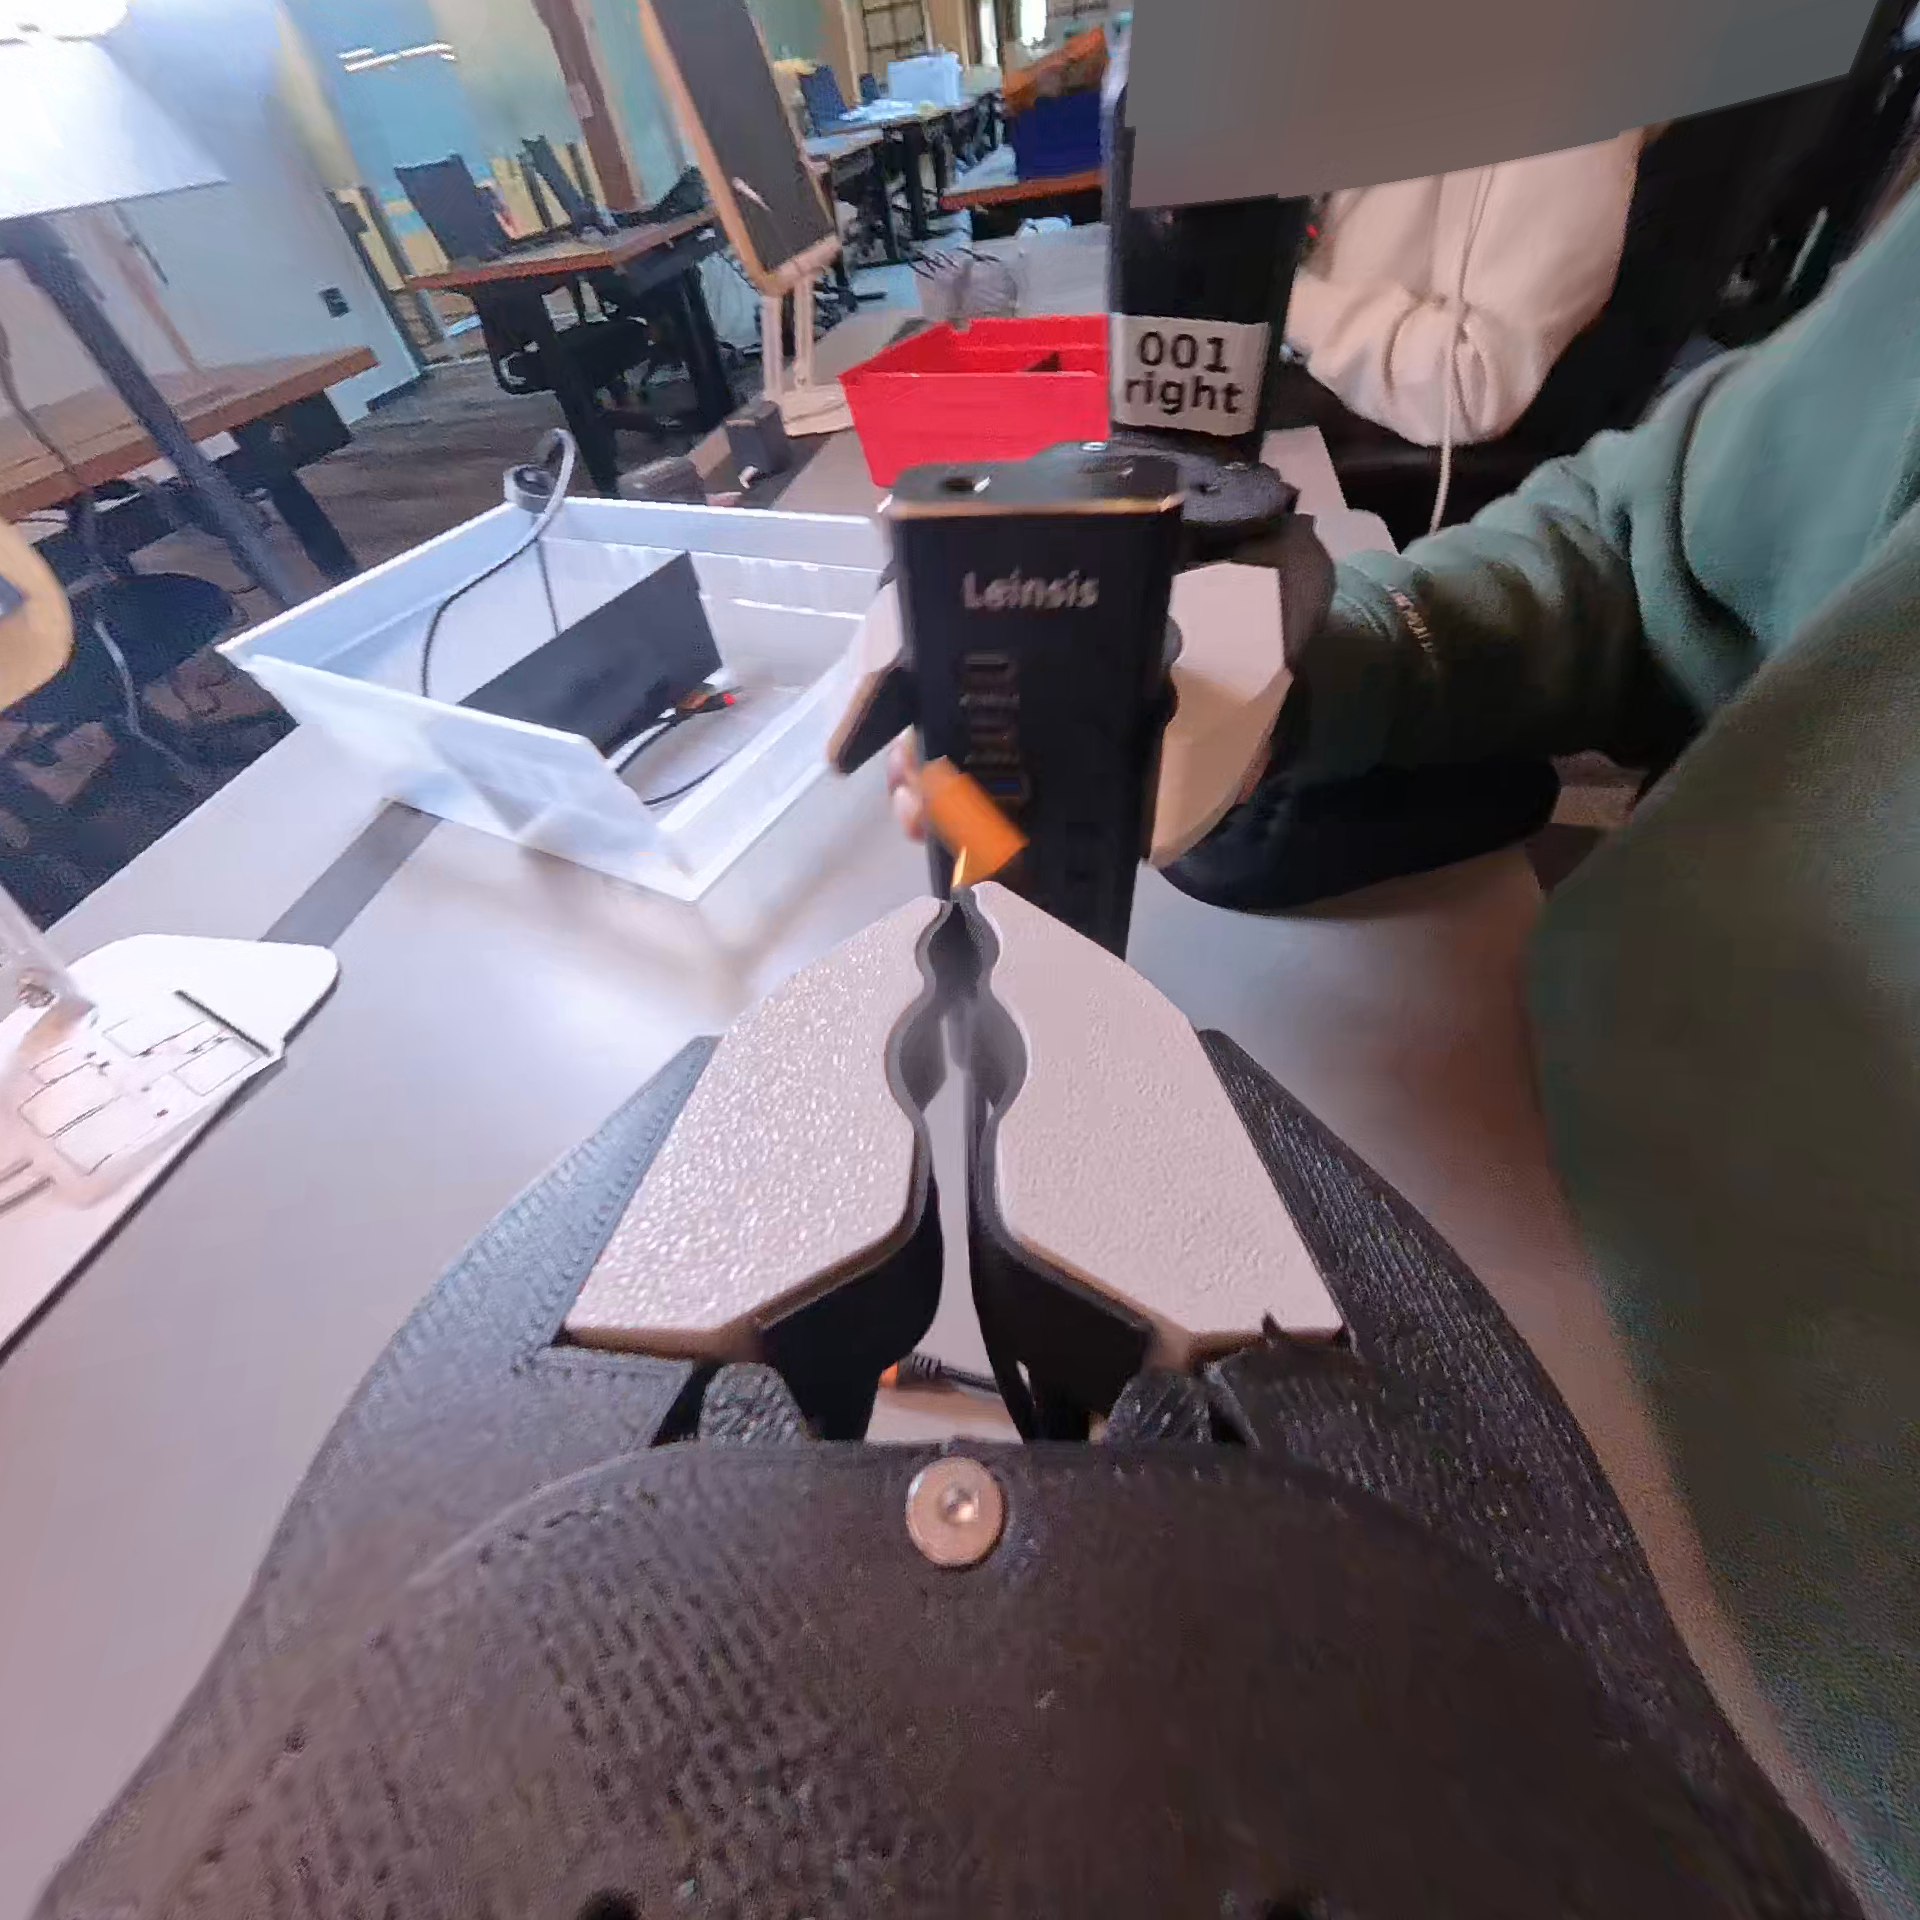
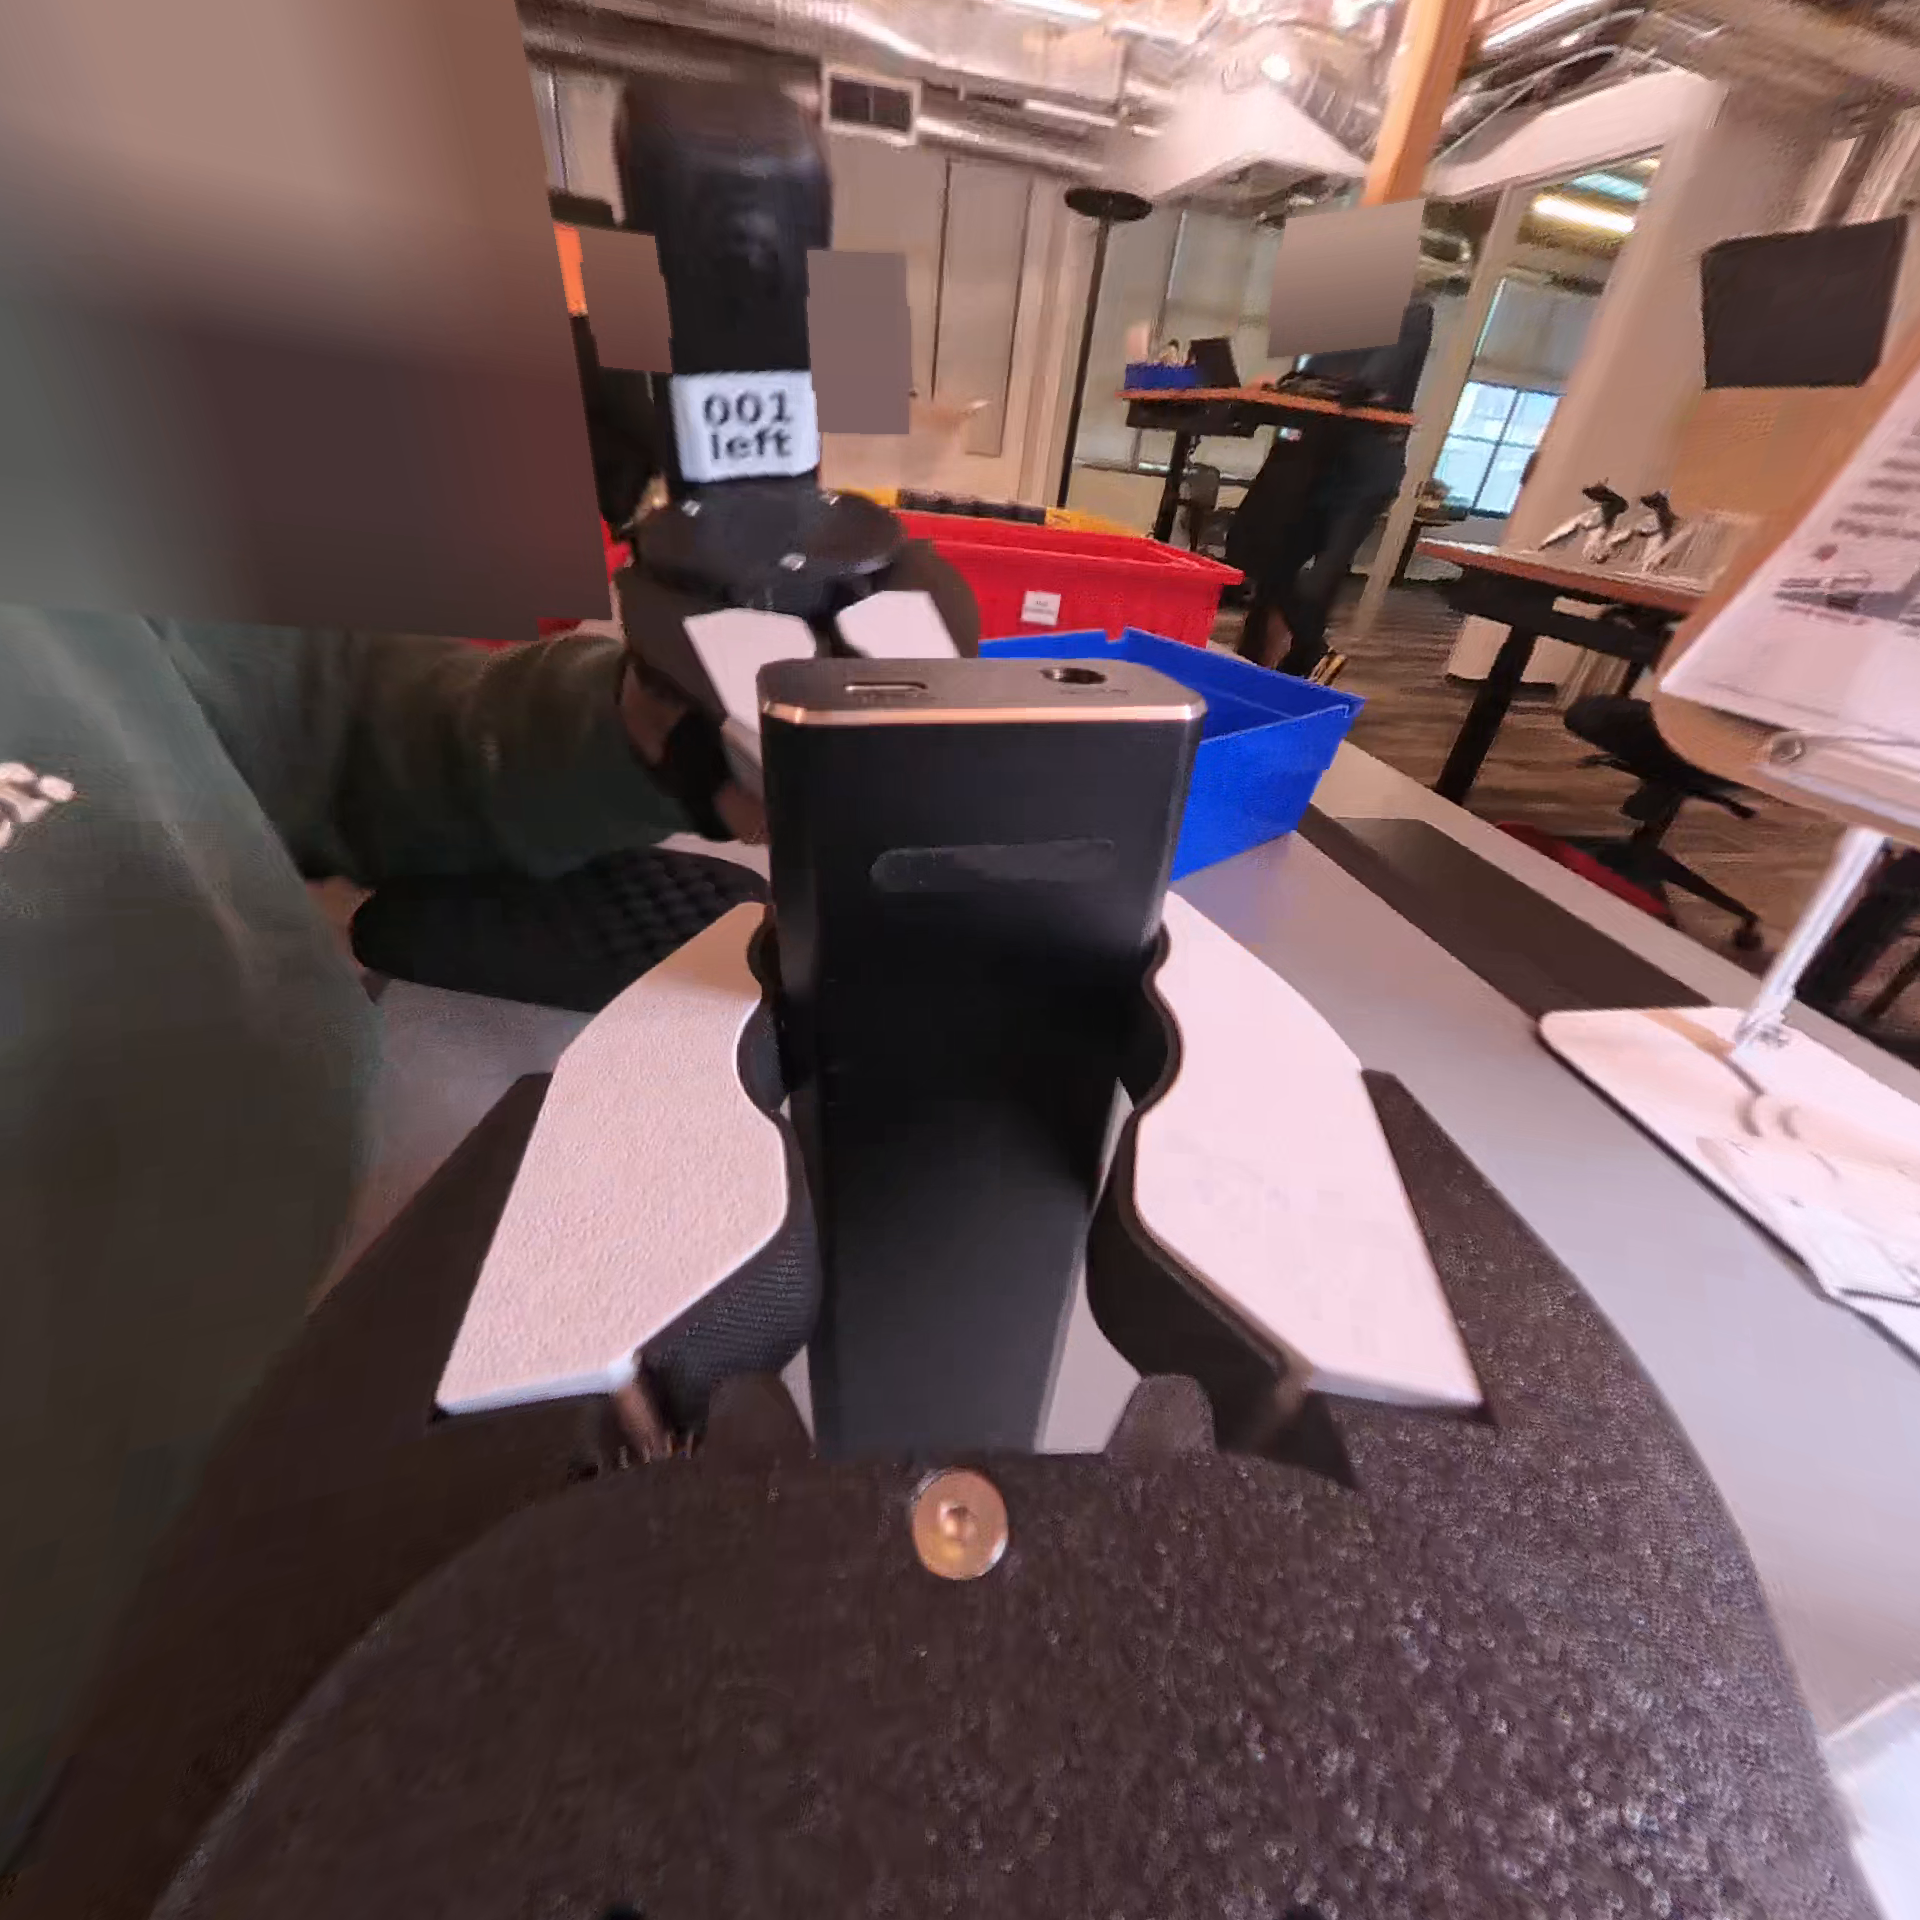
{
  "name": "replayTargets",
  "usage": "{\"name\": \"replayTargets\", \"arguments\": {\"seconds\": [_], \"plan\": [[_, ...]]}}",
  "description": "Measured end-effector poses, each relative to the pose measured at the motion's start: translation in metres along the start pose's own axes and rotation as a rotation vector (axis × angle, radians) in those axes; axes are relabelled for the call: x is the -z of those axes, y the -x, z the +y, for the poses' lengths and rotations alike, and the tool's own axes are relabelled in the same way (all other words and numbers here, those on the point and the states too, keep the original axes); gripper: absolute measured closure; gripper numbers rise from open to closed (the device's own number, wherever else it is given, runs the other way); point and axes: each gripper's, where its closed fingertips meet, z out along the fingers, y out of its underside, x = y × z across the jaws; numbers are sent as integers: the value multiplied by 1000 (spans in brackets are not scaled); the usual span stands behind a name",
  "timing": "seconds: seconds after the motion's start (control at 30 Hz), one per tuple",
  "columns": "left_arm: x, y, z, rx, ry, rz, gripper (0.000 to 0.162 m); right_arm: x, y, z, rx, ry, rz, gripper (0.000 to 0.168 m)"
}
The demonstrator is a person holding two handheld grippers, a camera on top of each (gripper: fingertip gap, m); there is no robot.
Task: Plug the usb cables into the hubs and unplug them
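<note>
My right gripper (image 2: 961,935) is shut on a black usb hub (image 2: 977,987) and holds it upright above the grey table (image 2: 1455,1039), with both pads pressed on its sides. In the left wrist view the hub (image 1: 1029,675) shows its port side, with the right gripper (image 1: 1039,727) around it. An orange usb plug (image 1: 971,821) hangs tilted and blurred in front of the lower ports, and I cannot tell if it is seated. My left gripper (image 1: 961,902) is shut just behind the plug, on its thin cable (image 1: 977,1122), which runs back between the fingers.
A white tray (image 1: 343,675) with another black hub and cables lies at the left. A red bin (image 1: 977,405) stands behind the hub and a blue bin (image 2: 1268,748) at the table's far side. A sign stand's white base (image 2: 1662,1049) sits at the right. A person's green sleeve (image 1: 1558,623) is close. The tips of both grippers are at nearly the same place.
</note>
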Motion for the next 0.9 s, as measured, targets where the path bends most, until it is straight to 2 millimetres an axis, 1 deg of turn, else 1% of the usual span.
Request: {"name": "replayTargets", "arguments": {"seconds": [0.03,0.1,0.17,0.3,0.4,0.43,0.53,0.6,0.67,0.77,0.8,0.9], "plan": [[4,7,0,17,-8,-9,162,4,-6,-5,-3,-13,10,104],[8,11,2,24,-12,-22,162,13,-15,-11,-14,-26,31,104],[10,15,3,24,-22,-37,162,15,-16,-7,-9,-11,40,105],[29,32,-6,60,-76,-82,162,21,-18,-5,-25,-11,49,104],[38,35,-7,74,-93,-101,161,23,-19,-7,-34,-18,51,104],[38,34,-6,82,-93,-100,157,23,-19,-8,-31,-20,51,105],[31,30,-1,119,-77,-73,142,20,-17,-8,-37,-26,48,104],[25,26,3,133,-69,-56,137,18,-15,-6,-34,-25,44,105],[14,20,10,137,-43,-38,135,15,-10,-5,-27,-26,27,105],[-9,7,27,92,54,12,134,8,0,-2,-2,-4,-5,105],[-16,1,30,87,69,48,139,5,3,0,7,5,-13,105],[-29,-14,28,91,65,144,140,-2,12,5,25,27,-41,105]]}}
